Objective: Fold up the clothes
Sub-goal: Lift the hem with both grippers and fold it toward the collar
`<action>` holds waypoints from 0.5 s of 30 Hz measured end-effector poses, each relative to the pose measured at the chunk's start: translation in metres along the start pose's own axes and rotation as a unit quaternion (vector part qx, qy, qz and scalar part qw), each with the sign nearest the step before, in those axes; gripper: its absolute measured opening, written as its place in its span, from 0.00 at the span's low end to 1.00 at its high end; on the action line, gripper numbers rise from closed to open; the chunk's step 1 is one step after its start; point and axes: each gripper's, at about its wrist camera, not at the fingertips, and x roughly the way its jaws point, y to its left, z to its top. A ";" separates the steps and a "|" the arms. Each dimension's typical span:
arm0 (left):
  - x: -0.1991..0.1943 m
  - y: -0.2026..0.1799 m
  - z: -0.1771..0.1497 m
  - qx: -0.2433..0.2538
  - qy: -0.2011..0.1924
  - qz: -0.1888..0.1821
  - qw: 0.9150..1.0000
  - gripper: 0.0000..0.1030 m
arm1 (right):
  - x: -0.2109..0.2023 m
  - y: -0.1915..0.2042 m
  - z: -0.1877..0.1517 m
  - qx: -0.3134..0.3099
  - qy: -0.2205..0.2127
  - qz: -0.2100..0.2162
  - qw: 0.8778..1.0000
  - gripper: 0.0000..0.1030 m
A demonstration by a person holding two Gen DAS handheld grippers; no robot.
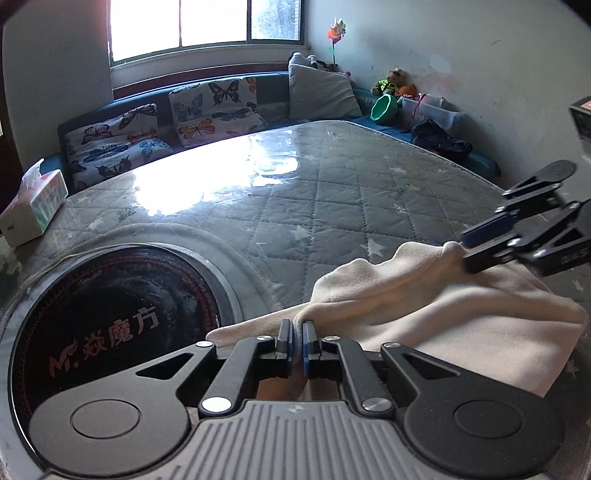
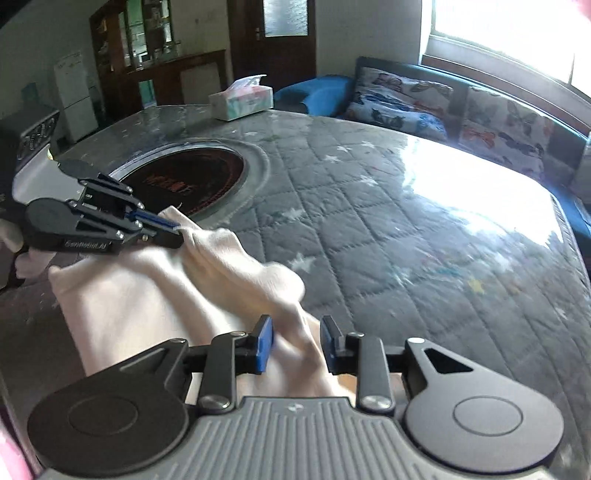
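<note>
A: Where is the garment sitting?

B: The cream fleece garment [image 1: 424, 306] is lying bunched on the grey quilted table cover [image 1: 332, 192], just beside the round black induction cooktop [image 1: 110, 332] sunk into the table.

A: What is the left gripper doing?

B: The left gripper [image 1: 297, 341] is pinching a fold of the cream fleece garment, its blue pads [image 1: 306, 349] pressed together on the cloth. From the right wrist camera it [image 2: 176, 230] is showing the same pinch at the fabric's far corner.

A: And the right one?

B: The right gripper [image 2: 295, 343] is standing with its jaws apart, a ridge of the fabric [image 2: 207, 295] running between the blue pads [image 2: 264, 345] without being squeezed. In the left wrist view its tips [image 1: 466, 248] are touching a raised peak of the cloth.

A: Anything else around?

B: A tissue box [image 2: 242, 99] is resting at the table's far edge, and butterfly-print cushions [image 1: 210, 107] are lining the bench under the window [image 1: 207, 26].
</note>
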 end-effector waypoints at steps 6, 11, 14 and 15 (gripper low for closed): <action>0.002 -0.001 0.003 -0.003 0.001 0.002 1.000 0.06 | -0.018 -0.013 -0.021 0.032 0.008 -0.018 0.999 0.27; 0.003 -0.003 0.004 -0.003 0.002 0.006 1.000 0.06 | -0.012 -0.014 -0.029 0.042 0.012 -0.018 0.999 0.20; 0.003 -0.004 0.004 -0.006 0.002 0.009 1.000 0.06 | -0.013 -0.006 -0.023 0.013 0.011 -0.035 0.999 0.03; 0.003 -0.004 0.004 -0.009 0.002 0.010 1.000 0.06 | -0.014 -0.003 -0.020 0.000 0.008 -0.049 0.999 0.02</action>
